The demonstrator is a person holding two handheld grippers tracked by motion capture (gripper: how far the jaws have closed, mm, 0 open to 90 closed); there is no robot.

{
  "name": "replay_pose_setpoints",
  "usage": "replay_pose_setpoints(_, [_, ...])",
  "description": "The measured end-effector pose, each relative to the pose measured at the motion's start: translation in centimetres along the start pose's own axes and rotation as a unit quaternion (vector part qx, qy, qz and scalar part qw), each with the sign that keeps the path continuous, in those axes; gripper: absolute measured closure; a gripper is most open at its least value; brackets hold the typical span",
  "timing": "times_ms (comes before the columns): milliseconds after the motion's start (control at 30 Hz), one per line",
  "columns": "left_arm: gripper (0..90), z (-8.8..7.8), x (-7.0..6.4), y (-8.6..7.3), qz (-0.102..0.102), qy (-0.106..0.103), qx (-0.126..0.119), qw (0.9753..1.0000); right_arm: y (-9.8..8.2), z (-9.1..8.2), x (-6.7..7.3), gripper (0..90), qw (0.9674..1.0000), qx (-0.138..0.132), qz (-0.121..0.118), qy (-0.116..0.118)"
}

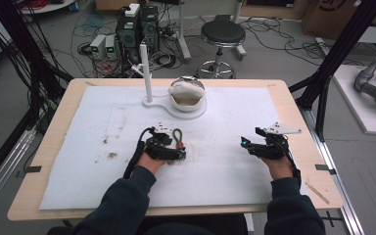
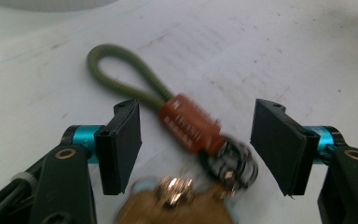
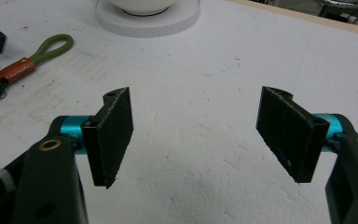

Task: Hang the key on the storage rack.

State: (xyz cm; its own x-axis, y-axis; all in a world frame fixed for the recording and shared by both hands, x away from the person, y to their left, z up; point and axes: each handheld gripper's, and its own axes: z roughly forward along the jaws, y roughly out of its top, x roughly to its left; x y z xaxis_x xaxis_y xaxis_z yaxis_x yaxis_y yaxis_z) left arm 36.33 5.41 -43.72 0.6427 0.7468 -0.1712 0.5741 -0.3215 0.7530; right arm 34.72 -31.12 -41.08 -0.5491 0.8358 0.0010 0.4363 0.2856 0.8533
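A wooden table point(image 1: 54, 142) carries a white foam mat point(image 1: 235, 166), stained at its left. At the mat's far edge stands a white stand point(image 1: 148, 88) with an upright post, and beside it a bowl point(image 1: 188, 95) on a round base. The left gripper point(image 1: 169, 147) rests on the mat, jaws spread apart either side of a keychain point(image 2: 186, 123): green cord loop, brown tag, metal rings. Well to the right, the right gripper point(image 1: 257, 144) sits with jaws wide, nothing between them.
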Motion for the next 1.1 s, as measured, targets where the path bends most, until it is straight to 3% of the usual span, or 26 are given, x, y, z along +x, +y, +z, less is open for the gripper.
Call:
replay_pose_setpoints(133, [35.2,1.9,-1.0,0.3,0.018,0.050,0.027,0.9982,0.0,-0.1,0.0,27.7,1.0000,-0.001,-0.002,0.004])
replay_pose_setpoints(200, [34.3,2.2,-1.8,0.3,0.048,0.075,0.031,0.9955,-0.1,-0.1,-0.1,27.8,1.0000,-0.001,-0.003,0.007])
replay_pose_setpoints(233, [34.0,2.2,-1.9,0.2,0.052,0.080,0.030,0.9950,-0.1,-0.1,-0.1,27.8,1.0000,0.000,-0.002,0.006])
replay_pose_setpoints(333, [39.2,2.0,-1.8,0.2,0.058,0.068,0.029,0.9956,-0.1,-0.2,-0.1,27.8,1.0000,-0.003,-0.002,0.007])
replay_pose_setpoints(400, [59.1,1.9,-2.0,0.2,0.072,0.055,0.027,0.9956,-0.1,-0.1,-0.2,27.8,1.0000,-0.003,-0.002,0.007])
replay_pose_setpoints(567, [69.1,1.4,-1.1,0.1,0.051,0.025,0.019,0.9982,-0.1,-0.1,-0.1,27.9,1.0000,-0.002,-0.002,0.007])
replay_pose_setpoints(667, [69.8,0.3,-0.2,0.1,0.030,0.015,-0.006,0.9994,-0.1,-0.2,-0.2,27.9,1.0000,-0.004,0.001,0.007])
replay_pose_setpoints(767, [69.9,-1.7,1.0,0.3,0.016,0.008,-0.056,0.9983,-0.1,-0.3,-0.3,27.9,1.0000,-0.004,0.000,0.005])
replay_pose_setpoints(900, [70.0,-5.0,3.2,0.8,0.003,0.019,-0.128,0.9916,-0.2,-0.3,-0.4,27.9,1.0000,-0.005,0.002,0.004])
replay_pose_setpoints(1100, [70.1,-9.3,6.2,2.0,-0.007,0.048,-0.188,0.9810,-0.1,-0.1,-0.3,27.9,1.0000,-0.004,0.004,0.005])
